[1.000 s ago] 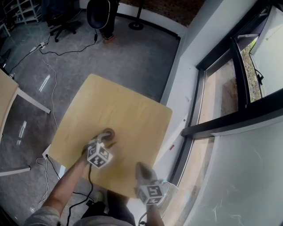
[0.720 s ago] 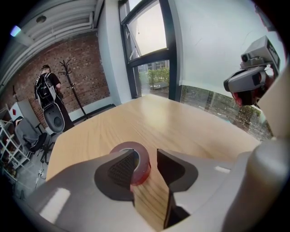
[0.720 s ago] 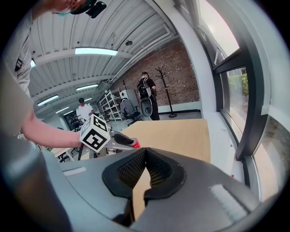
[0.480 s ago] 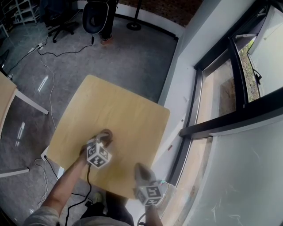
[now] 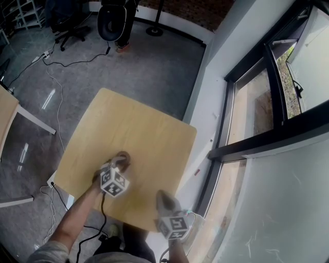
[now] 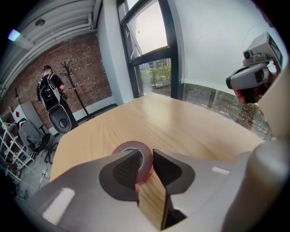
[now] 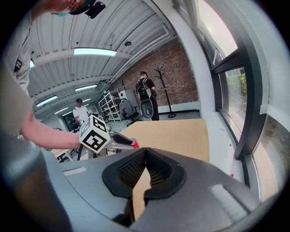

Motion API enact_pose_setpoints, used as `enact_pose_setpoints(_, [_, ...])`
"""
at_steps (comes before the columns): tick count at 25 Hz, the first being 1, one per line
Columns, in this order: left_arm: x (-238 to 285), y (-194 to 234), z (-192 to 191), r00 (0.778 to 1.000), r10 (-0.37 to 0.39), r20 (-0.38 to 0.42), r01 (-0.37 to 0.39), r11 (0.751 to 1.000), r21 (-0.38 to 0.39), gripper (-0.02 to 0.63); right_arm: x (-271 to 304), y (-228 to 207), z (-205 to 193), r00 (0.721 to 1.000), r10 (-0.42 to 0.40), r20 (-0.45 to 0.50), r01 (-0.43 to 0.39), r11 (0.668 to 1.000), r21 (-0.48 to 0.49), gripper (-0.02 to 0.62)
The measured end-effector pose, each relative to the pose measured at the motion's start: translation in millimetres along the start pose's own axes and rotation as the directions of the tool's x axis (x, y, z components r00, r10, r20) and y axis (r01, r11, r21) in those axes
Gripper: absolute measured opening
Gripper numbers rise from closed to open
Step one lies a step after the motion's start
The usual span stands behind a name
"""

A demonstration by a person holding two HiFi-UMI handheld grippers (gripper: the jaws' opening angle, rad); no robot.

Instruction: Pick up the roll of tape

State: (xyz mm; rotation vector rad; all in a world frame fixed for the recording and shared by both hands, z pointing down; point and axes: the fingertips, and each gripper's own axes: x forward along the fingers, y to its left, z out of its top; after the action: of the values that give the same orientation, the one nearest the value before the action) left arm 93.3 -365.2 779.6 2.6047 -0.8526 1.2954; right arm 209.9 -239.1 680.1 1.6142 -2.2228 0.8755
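A brownish-red roll of tape (image 5: 124, 157) lies flat on the light wooden table (image 5: 139, 123), near its front left. My left gripper (image 5: 119, 165) points down at it. In the left gripper view one pad stands inside the roll's hole and the other outside, so the wall of the roll of tape (image 6: 144, 156) sits between the closing jaws of the left gripper (image 6: 146, 165), and both pads touch it. My right gripper (image 5: 161, 194) hovers at the table's front edge, apart from the roll. The right gripper (image 7: 145, 155) is shut with nothing in it.
The table's right edge runs beside a white sill and dark window frame (image 5: 231, 128). A black office chair (image 5: 113, 15) and cables (image 5: 56, 77) lie on the grey floor beyond. Another table (image 5: 7, 115) stands at the left. People stand far off in the room (image 7: 145, 97).
The left gripper's jaws have narrowed around the wall of the tape roll. Both hands stay where they were.
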Motion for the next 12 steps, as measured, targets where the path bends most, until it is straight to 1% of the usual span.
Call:
enact_pose_setpoints(8, [-7.5,4.3,3.3,1.000,0.007,0.025,-0.007,1.000,-0.017,0.097,0.7,2.2,0.7,1.000,0.005,0.004,-0.005,1.000,0.000,0.014])
enact_pose_setpoints(12, [-18.1,7.0,11.2,0.999,0.014,0.044,-0.013,1.000,-0.023,0.097,-1.2,4.2,3.8,1.000,0.005,0.007,-0.005,1.000,-0.013,0.014])
